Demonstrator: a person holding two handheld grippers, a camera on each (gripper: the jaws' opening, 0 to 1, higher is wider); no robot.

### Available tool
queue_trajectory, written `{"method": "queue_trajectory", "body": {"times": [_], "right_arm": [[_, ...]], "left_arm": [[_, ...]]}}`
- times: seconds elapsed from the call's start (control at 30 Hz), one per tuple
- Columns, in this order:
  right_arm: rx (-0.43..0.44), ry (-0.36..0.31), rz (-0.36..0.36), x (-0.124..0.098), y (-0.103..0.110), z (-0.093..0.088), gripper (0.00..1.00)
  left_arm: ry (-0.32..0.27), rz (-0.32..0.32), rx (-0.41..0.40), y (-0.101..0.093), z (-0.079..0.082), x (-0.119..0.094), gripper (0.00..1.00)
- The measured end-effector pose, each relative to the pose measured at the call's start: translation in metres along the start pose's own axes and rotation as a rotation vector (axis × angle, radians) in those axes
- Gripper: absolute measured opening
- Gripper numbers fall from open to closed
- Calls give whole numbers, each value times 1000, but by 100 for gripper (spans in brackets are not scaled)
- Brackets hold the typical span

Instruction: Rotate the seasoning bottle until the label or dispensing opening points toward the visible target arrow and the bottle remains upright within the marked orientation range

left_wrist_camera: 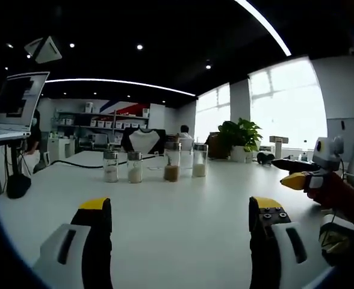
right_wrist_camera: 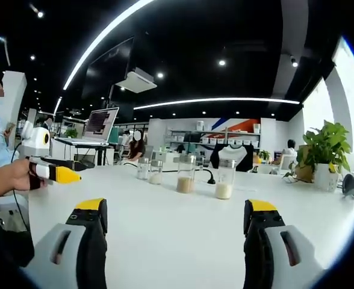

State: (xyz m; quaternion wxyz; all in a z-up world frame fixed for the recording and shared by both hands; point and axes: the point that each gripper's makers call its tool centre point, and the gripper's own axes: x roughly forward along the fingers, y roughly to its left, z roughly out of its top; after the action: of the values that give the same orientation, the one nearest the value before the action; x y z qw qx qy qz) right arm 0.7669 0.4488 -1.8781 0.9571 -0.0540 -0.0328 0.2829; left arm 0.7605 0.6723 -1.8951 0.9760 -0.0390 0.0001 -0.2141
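Your left gripper (left_wrist_camera: 180, 226) & right gripper (right_wrist_camera: 176, 232): yellow tips, black jaws, white-grey housings. Table (left_wrist_camera: 177, 205) is plain white. Four clear glass bottles w/ silver caps: first bottle (left_wrist_camera: 111, 166) holds off-white powder, second bottle (left_wrist_camera: 135, 167) white, third bottle (left_wrist_camera: 172, 162) brown, fourth bottle (left_wrist_camera: 199, 160) cream. Plant (left_wrist_camera: 240, 135) is green in a white pot. Ceiling black. Back wall has a red & blue stripe.

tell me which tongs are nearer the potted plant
Right, probably. The right tongs are on the plant's side of the table, and the plant looms larger in the right gripper view. The left tongs are on the opposite side, towards the laptop.
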Motion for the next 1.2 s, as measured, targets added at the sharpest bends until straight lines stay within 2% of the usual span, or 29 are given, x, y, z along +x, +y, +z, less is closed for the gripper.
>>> {"method": "queue_trajectory", "body": {"times": [0.37,0.47,0.67,0.8,0.87,1.0,1.2], "right_arm": [[-2,-1,3,1,2,0,95],[-5,0,7,1,3,0,95],[-2,-1,2,0,1,0,95],[0,-1,0,0,0,0,94],[2,0,0,0,0,-1,94],[-2,4,4,1,3,-2,94],[-3,6,7,1,3,-2,94]], "left_arm": [[7,26,31,13,3,5,99],[-11,41,47,17,5,9,98],[6,65,51,34,3,19,98],[-19,80,53,42,8,22,94],[-20,99,41,53,8,28,94],[-19,116,38,61,9,35,94],[-17,137,79,72,8,51,90]]}}
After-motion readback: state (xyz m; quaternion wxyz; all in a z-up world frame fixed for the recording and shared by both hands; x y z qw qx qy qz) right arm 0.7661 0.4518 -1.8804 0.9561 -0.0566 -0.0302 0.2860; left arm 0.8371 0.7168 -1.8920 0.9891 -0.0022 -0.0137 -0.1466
